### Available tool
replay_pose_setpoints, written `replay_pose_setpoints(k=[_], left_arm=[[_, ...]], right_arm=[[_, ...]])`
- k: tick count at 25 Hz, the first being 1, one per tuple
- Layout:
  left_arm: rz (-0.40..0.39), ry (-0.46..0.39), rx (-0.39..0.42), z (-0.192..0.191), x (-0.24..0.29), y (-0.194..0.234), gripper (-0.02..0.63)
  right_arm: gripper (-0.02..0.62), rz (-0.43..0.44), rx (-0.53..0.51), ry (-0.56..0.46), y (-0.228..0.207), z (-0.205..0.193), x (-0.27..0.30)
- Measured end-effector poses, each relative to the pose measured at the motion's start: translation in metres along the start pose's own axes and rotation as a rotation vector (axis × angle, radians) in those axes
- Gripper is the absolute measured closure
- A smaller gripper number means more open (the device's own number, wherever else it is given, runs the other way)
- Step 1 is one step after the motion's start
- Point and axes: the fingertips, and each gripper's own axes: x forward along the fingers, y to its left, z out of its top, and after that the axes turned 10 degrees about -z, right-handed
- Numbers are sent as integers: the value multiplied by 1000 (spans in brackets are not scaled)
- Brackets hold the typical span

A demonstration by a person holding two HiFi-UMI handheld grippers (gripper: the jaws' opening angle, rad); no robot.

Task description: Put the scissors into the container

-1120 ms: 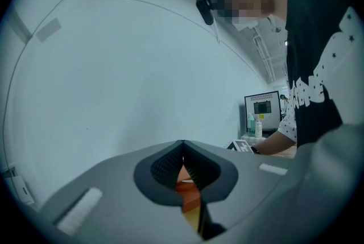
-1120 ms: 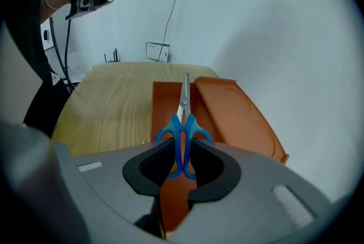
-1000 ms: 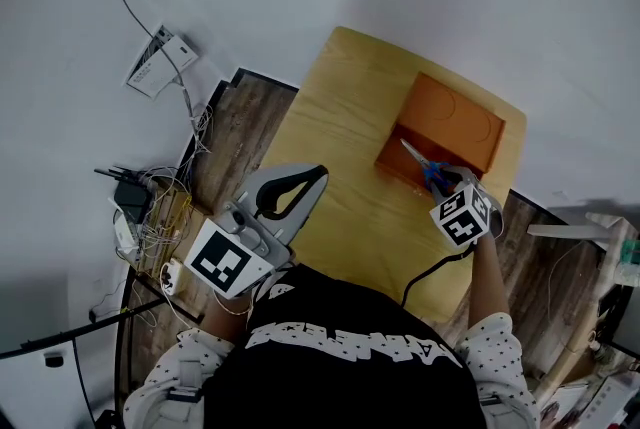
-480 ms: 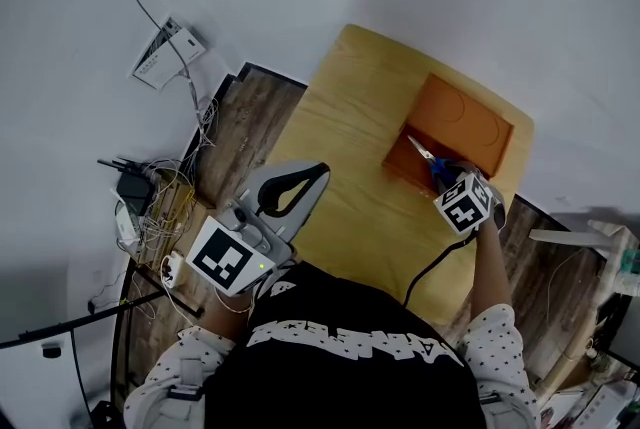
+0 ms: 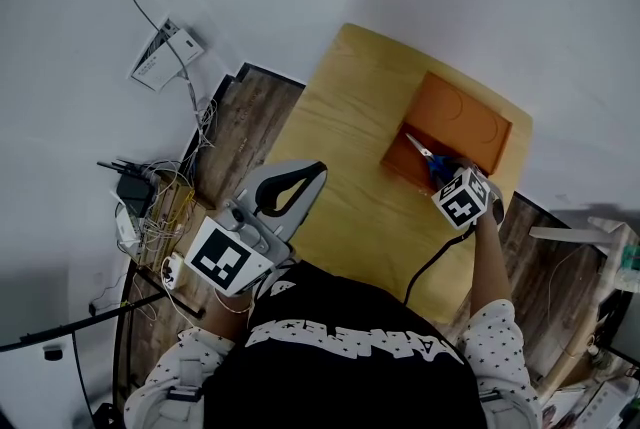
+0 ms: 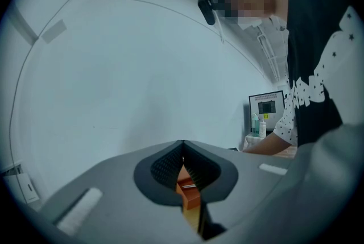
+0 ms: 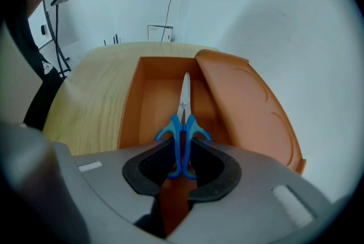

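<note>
While the left gripper (image 6: 182,145) is pressed together, the right gripper (image 7: 183,149) pinches the scissors (image 7: 185,95) over the container (image 7: 152,102)

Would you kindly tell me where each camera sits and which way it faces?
Head view: on the person's head, steeply down at the table; torso, left gripper and right gripper show.
Left gripper view: on the left gripper, roughly level toward the wall; shut jaws, sleeve.
Right gripper view: on the right gripper, down into the container; jaws grip the scissors.
Shared: the container.
</note>
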Motion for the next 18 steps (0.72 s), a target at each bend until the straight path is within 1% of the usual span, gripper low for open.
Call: replay_pose_setpoints(k=[18], left_arm=[[0, 4, 7, 1, -6, -2, 604]], right_arm=[[488, -9, 7, 6, -1, -1, -1]])
